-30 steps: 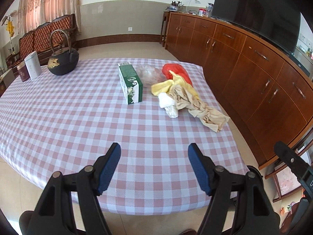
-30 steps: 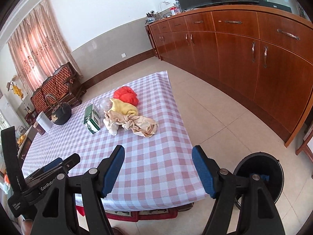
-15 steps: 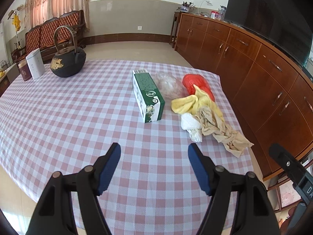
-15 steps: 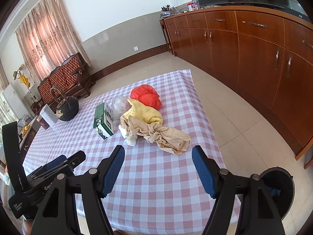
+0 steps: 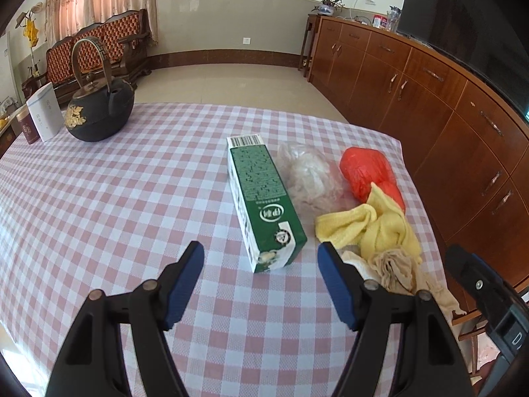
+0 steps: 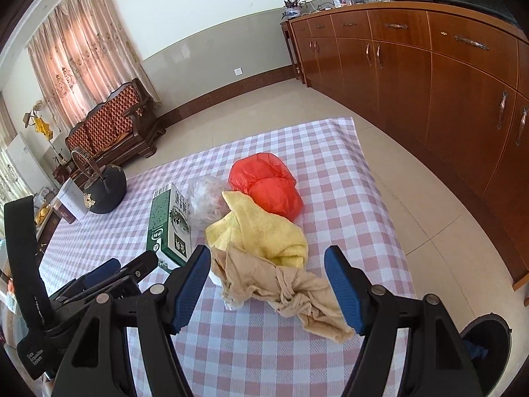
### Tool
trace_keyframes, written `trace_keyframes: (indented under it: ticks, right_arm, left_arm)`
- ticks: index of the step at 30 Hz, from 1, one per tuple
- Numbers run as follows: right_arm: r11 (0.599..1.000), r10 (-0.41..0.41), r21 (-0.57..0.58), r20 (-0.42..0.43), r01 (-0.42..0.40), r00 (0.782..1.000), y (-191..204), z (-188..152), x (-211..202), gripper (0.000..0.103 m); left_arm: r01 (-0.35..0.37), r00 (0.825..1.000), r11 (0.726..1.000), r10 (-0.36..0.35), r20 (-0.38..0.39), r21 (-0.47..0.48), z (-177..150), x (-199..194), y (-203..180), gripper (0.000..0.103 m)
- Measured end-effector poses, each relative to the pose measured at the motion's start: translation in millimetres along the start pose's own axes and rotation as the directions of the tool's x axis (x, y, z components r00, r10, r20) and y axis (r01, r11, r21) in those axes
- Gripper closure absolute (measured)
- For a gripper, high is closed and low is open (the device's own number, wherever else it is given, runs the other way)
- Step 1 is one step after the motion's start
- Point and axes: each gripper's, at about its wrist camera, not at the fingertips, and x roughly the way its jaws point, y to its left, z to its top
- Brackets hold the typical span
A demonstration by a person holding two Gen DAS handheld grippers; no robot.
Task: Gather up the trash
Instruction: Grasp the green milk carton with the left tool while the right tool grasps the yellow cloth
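Approaching the trash pile; nothing collected yet. Trash sits in 1 cluster at the right end of the checked table point(image 5: 99, 198): green carton point(image 5: 264, 205) lying on its side, clear crumpled bag point(image 5: 309, 175) just beside it, red plastic bag point(image 6: 267, 187) behind, yellow cloth point(image 6: 261, 231) partly over the red bag, beige knotted rag point(image 6: 281, 284) nearest, touching the yellow cloth. A bit of white material shows under the rag; cannot tell what.

Left gripper point(image 5: 261, 271): jaws released, nothing between them, aimed at the near end of the carton, not touching. Right gripper point(image 6: 267, 278): jaws released, framing the beige rag from above; no contact seen.

Black round bin point(image 6: 486, 347) on the floor off the table's right corner, likely the destination.

Step judged: reach phase, 2 grippers lined up on 2 separate targets. Next move calls for lowering each until the pads straddle its item, then closing. Carton looks wide for the gap along its length, so grip across the narrow side. Rag is limp: pinch at the knot.

Kettle point(image 5: 99, 112) and tins at the far left look like non-trash; leave.
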Motion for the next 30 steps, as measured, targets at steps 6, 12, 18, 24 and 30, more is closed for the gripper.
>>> trace_keyframes:
  ticks: [6, 12, 18, 24, 30]
  right_arm:
    - [1.0, 0.002, -0.012, -0.018, -0.003, 1.0, 8, 14, 32, 0.03]
    - [1.0, -0.002, -0.029, -0.06, 0.0, 0.998, 13, 20, 65, 0.03]
    - [1.0, -0.002, -0.026, -0.077, 0.0, 0.997, 9, 13, 84, 0.052]
    - [0.999, 0.014, -0.037, -0.04, -0.016, 0.999, 9, 13, 79, 0.081]
    - [0.998, 0.038, -0.04, -0.015, -0.038, 0.999, 12, 14, 69, 0.091]
  left_arm:
    - [-0.004, 1.0, 1.0, 0.003, -0.009, -0.009, 10, 19, 1, 0.03]
    - [-0.007, 1.0, 1.0, 0.006, -0.025, -0.017, 17, 35, 3, 0.03]
    - [0.01, 1.0, 1.0, -0.01, -0.013, -0.01, 20, 43, 3, 0.031]
    - [0.022, 1.0, 1.0, -0.022, -0.012, -0.01, 19, 48, 3, 0.058]
    - [0.033, 0.999, 0.999, -0.032, 0.02, -0.033, 12, 37, 11, 0.064]
